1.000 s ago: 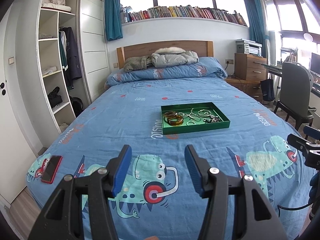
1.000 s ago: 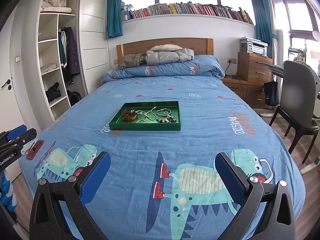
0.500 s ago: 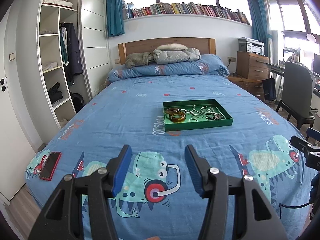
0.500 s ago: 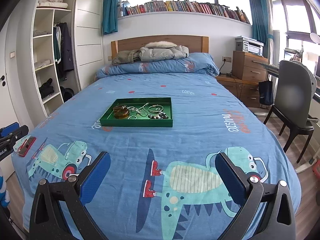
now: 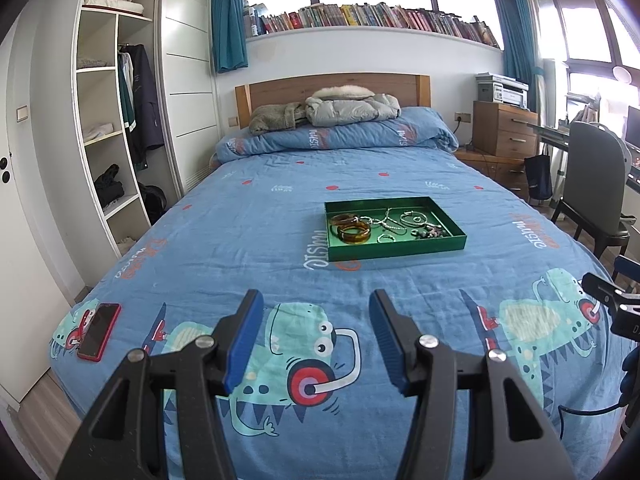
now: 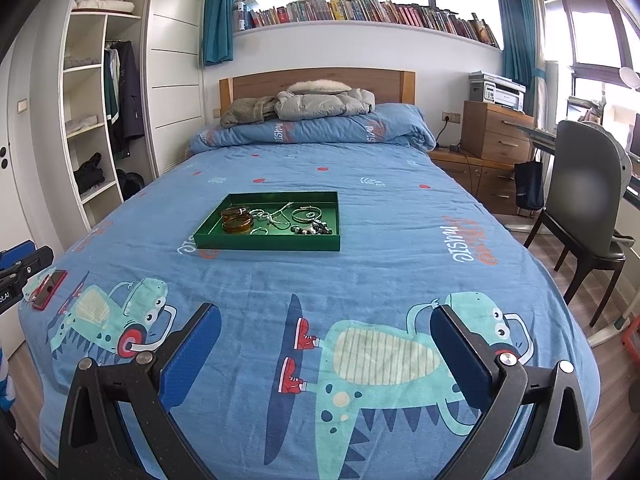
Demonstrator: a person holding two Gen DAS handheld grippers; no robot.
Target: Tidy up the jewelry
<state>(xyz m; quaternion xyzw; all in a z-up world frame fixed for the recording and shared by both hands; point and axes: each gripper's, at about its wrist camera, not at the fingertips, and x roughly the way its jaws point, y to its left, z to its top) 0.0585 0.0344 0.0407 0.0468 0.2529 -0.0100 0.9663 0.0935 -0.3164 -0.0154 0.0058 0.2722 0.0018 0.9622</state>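
A green tray (image 5: 396, 251) (image 6: 268, 243) lies in the middle of the blue bed. In it are amber bangles (image 5: 352, 232) (image 6: 237, 222), silver chains (image 5: 386, 220) (image 6: 276, 216), silver bangles (image 5: 416, 219) (image 6: 306, 214) and a dark beaded piece (image 5: 430, 233) (image 6: 314, 229). My left gripper (image 5: 316, 300) hovers open over the foot of the bed, well short of the tray, with nothing between its blue pads. To its right, my right gripper (image 6: 326, 312) is open wider and also holds nothing. Each gripper shows at the edge of the other's view.
A phone in a red case (image 5: 99, 331) (image 6: 49, 284) lies at the bed's near left corner. A folded duvet with jackets (image 5: 344, 108) sits at the headboard. A grey chair (image 6: 584, 200) and wooden drawers (image 6: 496, 132) stand right; an open wardrobe (image 5: 108, 128) stands left.
Both views have drifted only slightly. The jaws of both grippers stand as wide as before, and the jewelry in the tray lies unmoved.
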